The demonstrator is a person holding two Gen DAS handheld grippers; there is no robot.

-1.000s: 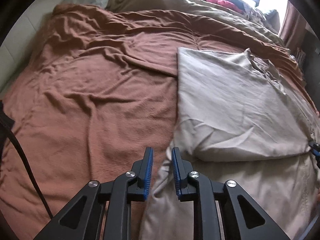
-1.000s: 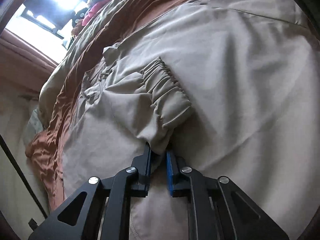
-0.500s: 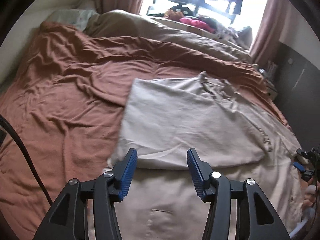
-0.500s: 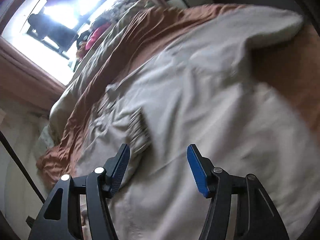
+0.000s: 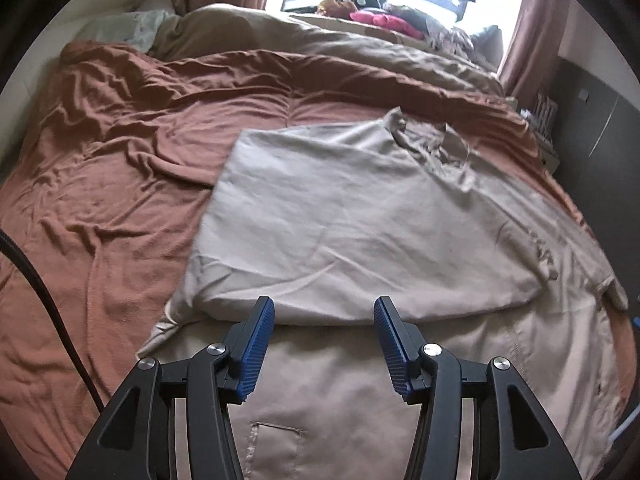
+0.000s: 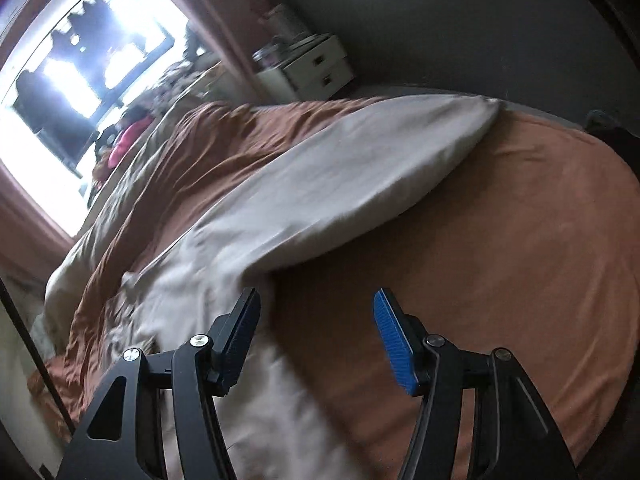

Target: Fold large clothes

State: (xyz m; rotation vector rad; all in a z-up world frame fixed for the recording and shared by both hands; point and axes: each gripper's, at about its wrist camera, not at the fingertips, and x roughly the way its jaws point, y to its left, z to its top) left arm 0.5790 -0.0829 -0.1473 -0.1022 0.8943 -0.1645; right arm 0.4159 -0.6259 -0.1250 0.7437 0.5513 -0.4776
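Beige cotton, a large garment, lies spread over the rust-brown bedcover, toward the bed's right-hand side in the left wrist view. Its far part is doubled back toward the near edge, and the fold's soft lip runs just ahead of the left tool. That tool's jaws have just been opening and stand about half apart with nothing between the blue pads. The right tool has likewise just released; its jaws are parted to the same degree and empty, hanging over bare bedcover beside the cloth's edge.

The step in hand looks like settling this first fold before starting the next. To do it well, check that the folded lip lies straight and the rumpled collar area near the far side is flat. Then take the next pair of corners low, pinching both layers, and carry them across together so the panel does not skew.
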